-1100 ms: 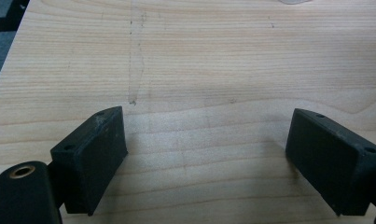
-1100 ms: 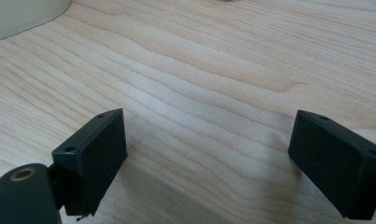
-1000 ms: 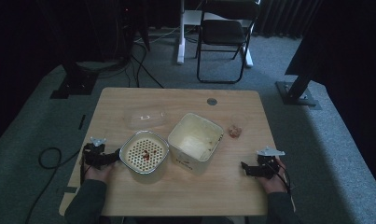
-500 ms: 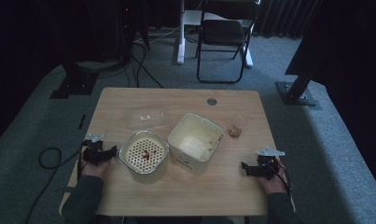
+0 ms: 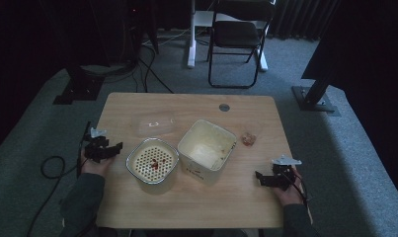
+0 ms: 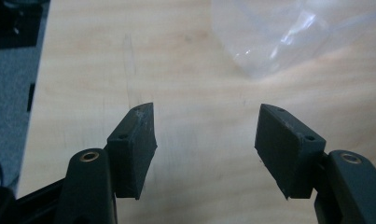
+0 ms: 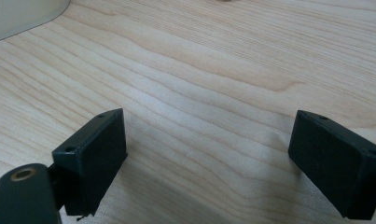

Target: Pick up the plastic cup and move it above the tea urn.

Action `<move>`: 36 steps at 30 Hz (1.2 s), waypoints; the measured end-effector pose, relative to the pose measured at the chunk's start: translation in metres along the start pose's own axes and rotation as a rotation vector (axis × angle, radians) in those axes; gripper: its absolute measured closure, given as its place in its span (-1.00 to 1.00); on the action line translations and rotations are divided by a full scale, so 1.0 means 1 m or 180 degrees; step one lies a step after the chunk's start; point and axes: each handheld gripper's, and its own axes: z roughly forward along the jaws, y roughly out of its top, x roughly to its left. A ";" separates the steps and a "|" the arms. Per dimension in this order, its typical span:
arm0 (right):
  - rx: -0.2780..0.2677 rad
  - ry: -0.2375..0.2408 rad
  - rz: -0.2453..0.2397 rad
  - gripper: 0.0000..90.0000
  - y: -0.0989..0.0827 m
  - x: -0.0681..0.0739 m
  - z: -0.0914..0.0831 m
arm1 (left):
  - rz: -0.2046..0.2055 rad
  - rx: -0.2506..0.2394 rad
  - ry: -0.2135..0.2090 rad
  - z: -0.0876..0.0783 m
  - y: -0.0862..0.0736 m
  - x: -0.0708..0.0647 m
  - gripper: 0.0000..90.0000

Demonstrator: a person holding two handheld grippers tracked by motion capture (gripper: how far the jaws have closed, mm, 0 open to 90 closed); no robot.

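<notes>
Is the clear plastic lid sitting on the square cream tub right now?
No, the clear plastic lid lies flat on the wooden table, apart from the open square cream tub.

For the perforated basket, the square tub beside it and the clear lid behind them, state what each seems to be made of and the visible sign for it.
Perforated basket: likely white plastic; matte, with an even grid of moulded holes.
Square tub: probably cream plastic; thick, smooth, rounded walls with a dull sheen, stained inside.
Clear lid: thin transparent plastic; the table grain shows through, and it gives glossy highlights in the left gripper view.

Round white strainer basket (image 5: 152, 160), upright at table's near left, a few red bits, perhaps fruit, on its perforated floor
</notes>
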 end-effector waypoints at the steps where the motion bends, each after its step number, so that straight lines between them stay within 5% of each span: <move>1: 0.0000 -0.0001 0.0000 -0.76 0.000 0.000 0.000 | 0.0010 -0.0026 0.0000 0.000 0.005 0.000 -0.15; 14: 0.0000 -0.0004 0.0004 -0.76 0.000 0.000 0.000 | -0.0001 -0.0016 -0.0072 0.021 0.057 -0.004 -0.09; 20: 0.0000 -0.0009 0.0008 -0.76 0.000 0.000 0.000 | -0.0041 0.0208 -0.0126 0.053 0.077 -0.009 0.01; 25: 0.0000 -0.0009 0.0008 -0.76 0.000 0.000 0.000 | -0.0126 0.0409 -0.0191 0.073 0.078 -0.010 0.11; 28: 0.0000 -0.0009 0.0009 -0.76 0.000 0.000 0.000 | -0.0243 0.0531 -0.0280 0.081 0.078 -0.009 0.28; 36: 0.0000 -0.0009 0.0009 -0.76 0.000 0.000 0.000 | -0.0422 0.0507 -0.0561 0.084 0.082 -0.010 0.91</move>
